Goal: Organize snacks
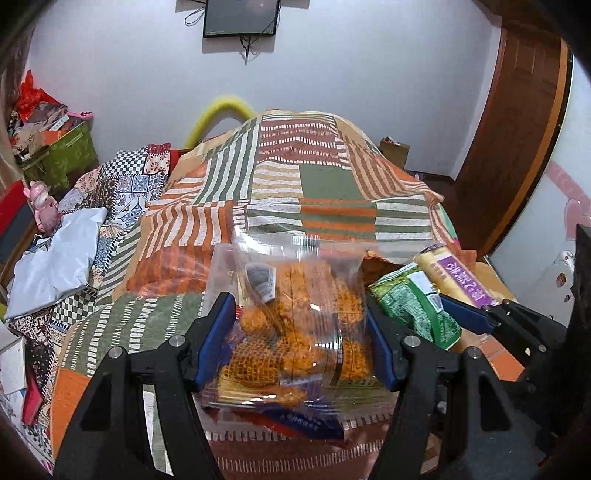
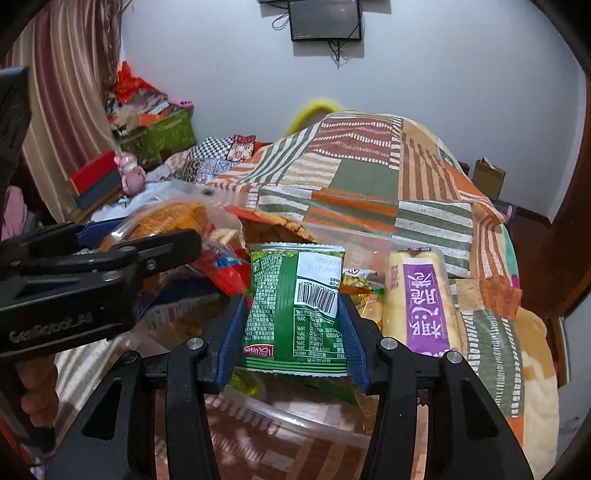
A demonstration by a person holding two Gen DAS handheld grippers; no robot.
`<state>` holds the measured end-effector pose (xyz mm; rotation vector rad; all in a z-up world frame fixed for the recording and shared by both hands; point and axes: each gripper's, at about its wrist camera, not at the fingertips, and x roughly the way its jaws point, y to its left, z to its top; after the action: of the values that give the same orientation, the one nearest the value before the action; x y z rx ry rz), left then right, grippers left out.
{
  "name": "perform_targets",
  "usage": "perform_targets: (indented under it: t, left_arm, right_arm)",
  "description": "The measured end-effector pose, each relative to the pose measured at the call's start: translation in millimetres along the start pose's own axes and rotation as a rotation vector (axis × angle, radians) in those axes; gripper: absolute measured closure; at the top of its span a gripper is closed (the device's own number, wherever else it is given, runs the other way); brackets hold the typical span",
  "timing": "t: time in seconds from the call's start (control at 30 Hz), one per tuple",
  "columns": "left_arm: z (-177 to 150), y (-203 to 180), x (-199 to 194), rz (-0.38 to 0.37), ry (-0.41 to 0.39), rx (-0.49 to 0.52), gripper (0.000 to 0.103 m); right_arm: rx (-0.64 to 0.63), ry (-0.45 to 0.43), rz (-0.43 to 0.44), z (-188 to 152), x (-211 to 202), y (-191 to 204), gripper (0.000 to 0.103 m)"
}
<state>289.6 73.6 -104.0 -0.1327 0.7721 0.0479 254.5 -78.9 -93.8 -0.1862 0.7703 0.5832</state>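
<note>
- The left gripper (image 1: 301, 339) has its jaws clamped on a clear snack bag (image 1: 295, 314) filled with orange lattice-shaped crisps; both blue pads press against the sides of the bag.
- The clear snack bag sits above the patchwork bedspread (image 1: 314, 177), beside the green packet on the side away from the purple-labelled roll.
- The right gripper (image 2: 293, 332) has its jaws clamped on a green packet (image 2: 295, 306), barcode side facing the camera, with a blue pad against each side edge.
- A yellow roll with a purple label (image 2: 421, 302) lies just beside the green packet, on the side away from the left gripper.
- A red wrapper (image 2: 225, 273) lies near the green packet, between it and the left gripper.
- A wall-mounted screen (image 2: 325, 20) hangs well behind the green packet, above the bed.
- A green box (image 2: 170, 134) stands well behind the green packet, against the wall, with a pink toy (image 2: 131, 173) near it.
</note>
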Motion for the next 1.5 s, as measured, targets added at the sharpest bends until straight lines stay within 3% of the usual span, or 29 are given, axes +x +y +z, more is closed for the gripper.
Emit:
perform_targets:
  t: [0.1,0.33,0.5,0.93,1.1,1.3,1.5]
  left_arm:
    - [-0.6,-4.2,-0.1,0.014,-0.007,0.023,0.036]
    - [0.1,-5.6,-10.4,-0.028,0.000,0.012,0.029]
    - [-2.8,-8.4,-31.4,-0.034,-0.034,0.018,0.028]
    - [-24.8,-24.2,-154.9,-0.051,-0.286,0.026,0.028]
    - [-39.9,-29.3,-202.8,-0.065,-0.373,0.024,0.028]
    - [-56.4,-32.7,-238.0,-0.077,-0.421,0.023,0.026]
    - [-75.2,-35.1,-258.7,-0.071,-0.457,0.027,0.017]
  right_arm:
    - [-0.023,0.010,-0.019,-1.0,0.0,2.7,0.055]
    - [-0.002,-0.008,-0.018,0.6,-11.2,-4.2,0.040]
    - [-0.002,-0.048,-0.024,2.2,-32.2,-5.7,0.039]
    - [0.021,-0.232,0.006,-2.3,-135.5,0.2,0.039]
    - [0.021,-0.319,0.016,-10.6,-179.1,9.7,0.030]
    - [0.018,-0.395,0.022,-22.5,-215.2,20.0,0.019]
    - [0.028,-0.417,0.022,-31.6,-225.6,21.7,0.016]
